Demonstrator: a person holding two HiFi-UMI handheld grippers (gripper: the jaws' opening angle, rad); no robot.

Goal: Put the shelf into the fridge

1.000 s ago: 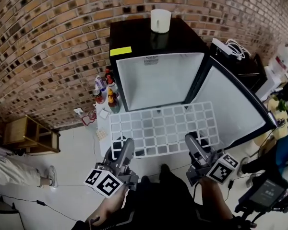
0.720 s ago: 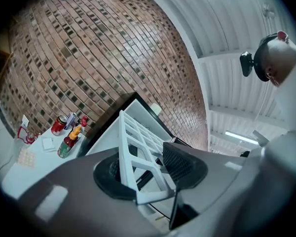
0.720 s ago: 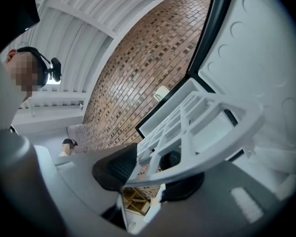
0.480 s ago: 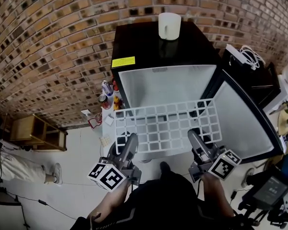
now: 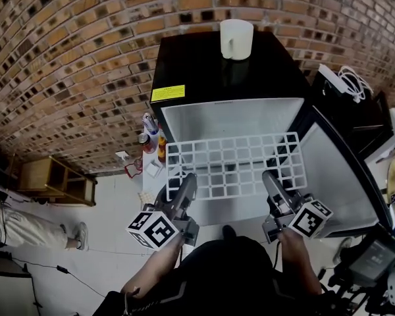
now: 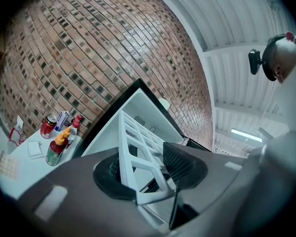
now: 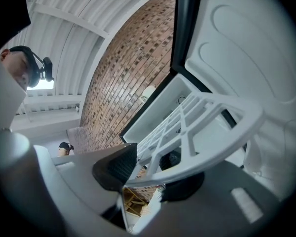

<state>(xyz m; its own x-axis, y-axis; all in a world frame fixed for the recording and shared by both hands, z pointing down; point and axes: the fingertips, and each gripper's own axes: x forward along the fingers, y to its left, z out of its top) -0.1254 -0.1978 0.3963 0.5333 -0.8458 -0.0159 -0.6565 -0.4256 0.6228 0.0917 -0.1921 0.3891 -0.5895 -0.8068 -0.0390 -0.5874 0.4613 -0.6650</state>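
L gripper & R gripper each clamped on shelf near edge, at fridge opening. We can't tell if far edge is inside. Door cut off right. Brick wall behind, pale floor.

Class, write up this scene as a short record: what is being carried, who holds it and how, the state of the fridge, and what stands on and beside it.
carried: white grid shelf, held flat at the fridge opening
held by: left gripper and right gripper, each shut on the shelf's near edge
appliance: black fridge, white inside
access: door swung open on the right
on top: white mug
beside, left: bottles against the brick wall
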